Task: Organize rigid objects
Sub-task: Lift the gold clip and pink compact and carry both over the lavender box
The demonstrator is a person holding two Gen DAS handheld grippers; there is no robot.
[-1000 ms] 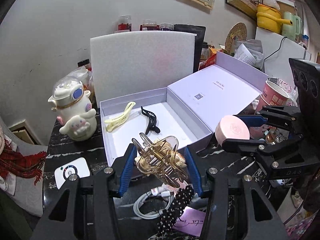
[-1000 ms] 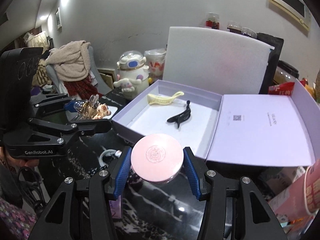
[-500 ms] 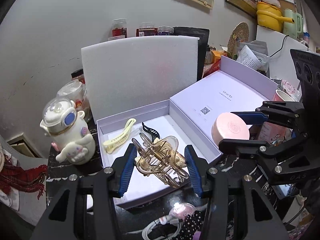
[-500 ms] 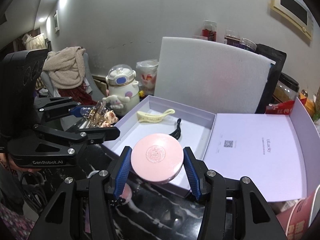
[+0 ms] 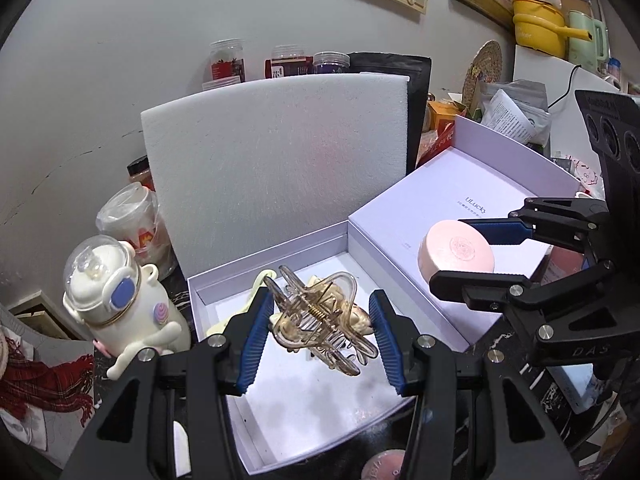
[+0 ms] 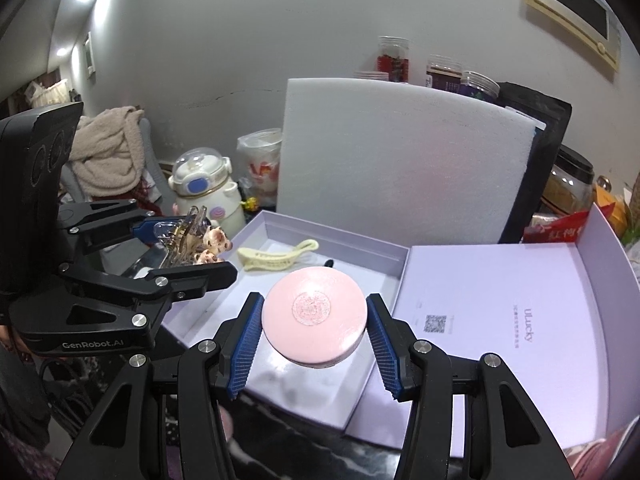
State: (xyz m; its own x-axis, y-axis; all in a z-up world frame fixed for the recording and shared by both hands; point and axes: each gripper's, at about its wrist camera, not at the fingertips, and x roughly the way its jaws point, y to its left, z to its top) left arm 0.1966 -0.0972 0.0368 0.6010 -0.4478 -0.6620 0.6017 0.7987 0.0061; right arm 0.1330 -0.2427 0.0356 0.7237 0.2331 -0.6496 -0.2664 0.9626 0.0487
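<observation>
My left gripper [image 5: 320,332] is shut on a clear amber claw hair clip [image 5: 320,316] and holds it above the open white box [image 5: 304,412]. My right gripper [image 6: 312,336] is shut on a round pink compact [image 6: 314,314] above the box's right part; it also shows in the left wrist view [image 5: 456,252]. A pale yellow hair clip [image 6: 276,258] lies in the box. A black clip is mostly hidden behind the compact.
The box lid [image 6: 500,316] lies open to the right. A white foam board [image 5: 276,160] stands behind the box. A white cartoon bottle [image 5: 116,304] stands left of it. Jars and clutter line the wall. Another pink round item [image 5: 380,466] lies on the dark table.
Both grippers have moved forward and now hang over the box, each still holding its object. The table clutter has dropped out of view below.
</observation>
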